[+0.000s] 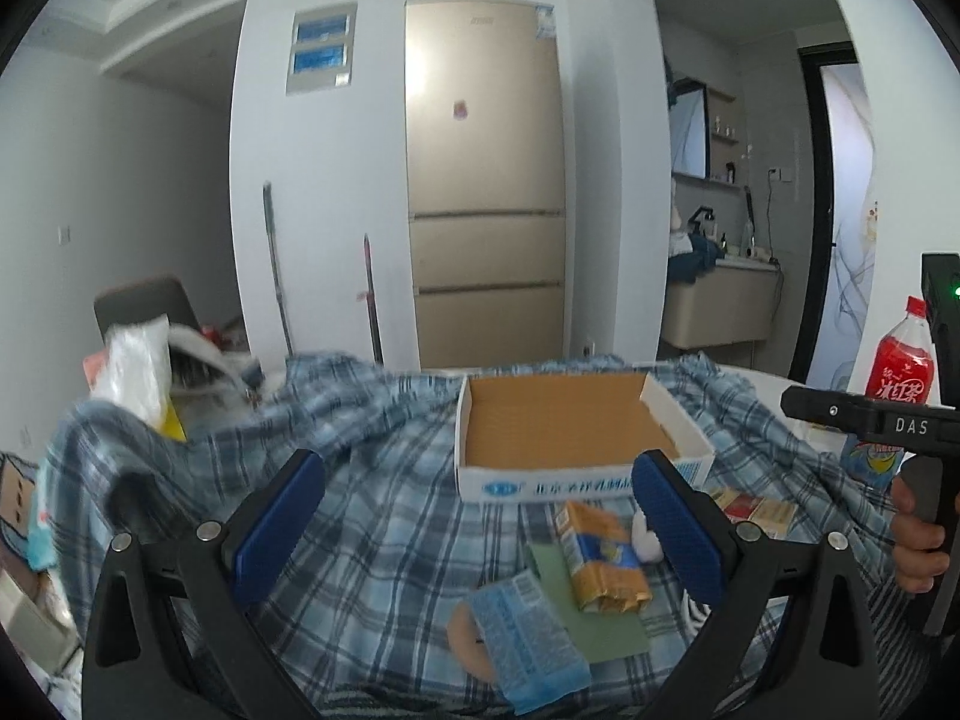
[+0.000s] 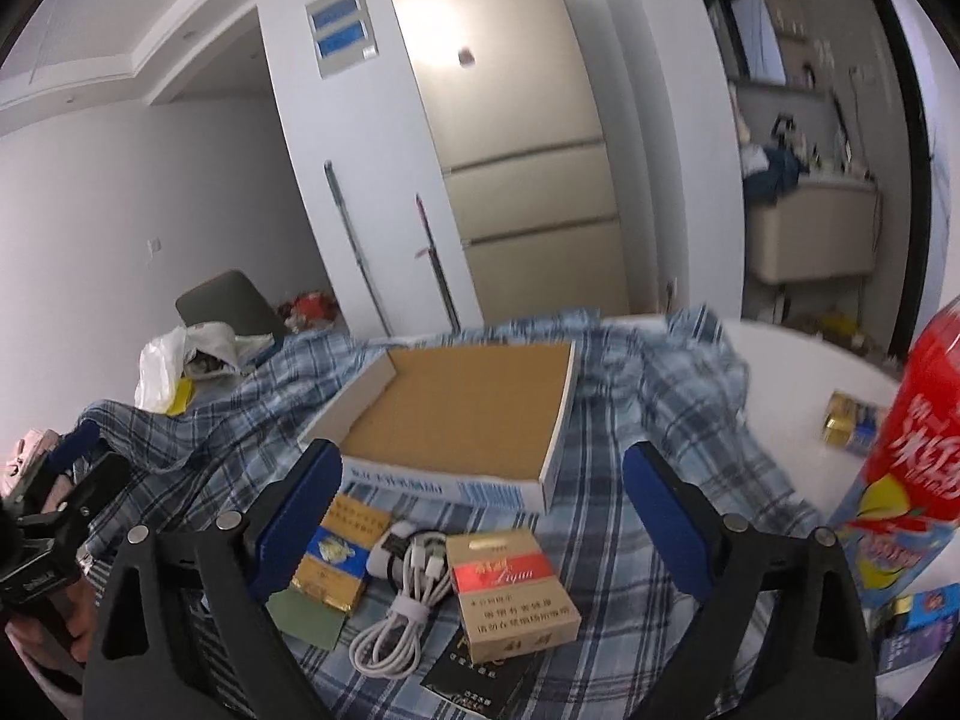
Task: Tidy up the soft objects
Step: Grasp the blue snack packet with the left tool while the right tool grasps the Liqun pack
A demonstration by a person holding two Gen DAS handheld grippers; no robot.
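An empty cardboard tray (image 2: 474, 402) sat open-side up on the plaid cloth (image 2: 630, 420) covering the worktop, probably as the place to gather things. The small packs lay loose just in front of it: a red-and-tan pack (image 2: 510, 591), a gold-and-blue pack (image 2: 336, 558) and a coiled white cable (image 2: 402, 600). The right hand-held gripper (image 2: 480, 516) hung spread wide above them, holding nothing. The left hand-held gripper (image 1: 480, 522) was likewise agape and empty over a crinkled blue packet (image 1: 528, 636).
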